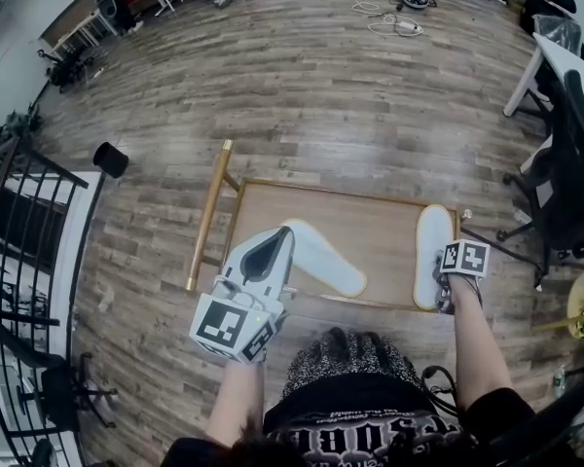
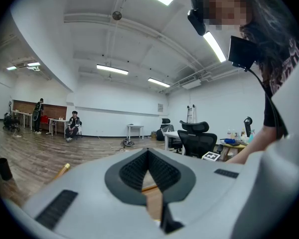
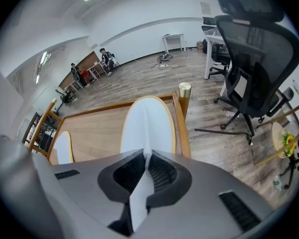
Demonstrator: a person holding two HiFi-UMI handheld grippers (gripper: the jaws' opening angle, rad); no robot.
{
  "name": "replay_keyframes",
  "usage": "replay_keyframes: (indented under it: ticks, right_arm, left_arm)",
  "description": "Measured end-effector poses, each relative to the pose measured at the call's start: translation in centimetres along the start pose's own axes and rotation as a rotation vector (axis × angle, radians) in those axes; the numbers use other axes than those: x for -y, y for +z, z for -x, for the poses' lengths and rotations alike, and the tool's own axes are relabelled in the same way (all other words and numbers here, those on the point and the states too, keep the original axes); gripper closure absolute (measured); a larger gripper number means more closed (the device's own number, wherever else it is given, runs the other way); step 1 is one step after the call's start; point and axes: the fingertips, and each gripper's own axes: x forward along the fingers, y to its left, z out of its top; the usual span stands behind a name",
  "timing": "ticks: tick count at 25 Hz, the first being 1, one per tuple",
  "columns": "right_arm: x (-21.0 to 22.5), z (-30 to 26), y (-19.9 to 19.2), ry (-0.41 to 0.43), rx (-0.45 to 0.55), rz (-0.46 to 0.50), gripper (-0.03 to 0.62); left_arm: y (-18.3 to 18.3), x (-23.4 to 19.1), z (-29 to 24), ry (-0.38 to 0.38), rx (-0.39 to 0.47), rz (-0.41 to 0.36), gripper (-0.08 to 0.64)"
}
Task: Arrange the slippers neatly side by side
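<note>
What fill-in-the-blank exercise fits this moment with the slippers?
1. The right gripper is shut on the end of a white ____.
2. The left gripper is shut and holds ____.
3. In all, ____ slippers lie on the low wooden table: the held slipper straight along its right edge, the other slipper slanted.

Missing words: slipper; nothing; two.

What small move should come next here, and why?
Probably slide the right gripper, clamped on the right slipper at the edge of the wooden tray, toward the left slipper, which lies angled and apart.
</note>
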Motion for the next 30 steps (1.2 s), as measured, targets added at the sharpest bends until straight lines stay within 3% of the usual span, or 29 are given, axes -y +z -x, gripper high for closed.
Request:
replay_keyframes:
  ticks: [3, 8, 18, 22, 30]
  right_arm:
    - [0.0, 0.0, 0.1, -0.015, 0.0, 0.015, 0.571]
    - [-0.1, 0.1, 0.1, 0.016, 0.03, -0.048, 0.571]
    - [-1.2, 2.2, 1.1, 0.066, 0.076, 0.003, 0.512]
    - [-3.4, 4.8, 2.6, 0.093, 0.143, 0.071, 0.512]
    - [-16.5, 9.1, 3.8, 0.353, 0.238, 0.362, 0.506]
  left_arm:
    - [0.0, -0.3, 0.2, 0.003, 0.004, 0.007, 0.568]
    - [0.0, 0.1, 0.2, -0.003, 0.005, 0.01, 0.567]
    - [0.0, 0.1, 0.2, -0.007, 0.011, 0.014, 0.566]
    - [0.0, 0.0, 0.3, -0.007, 0.018, 0.025, 0.566]
    - [-0.5, -1.3, 1.5, 0.026, 0.02, 0.043, 0.566]
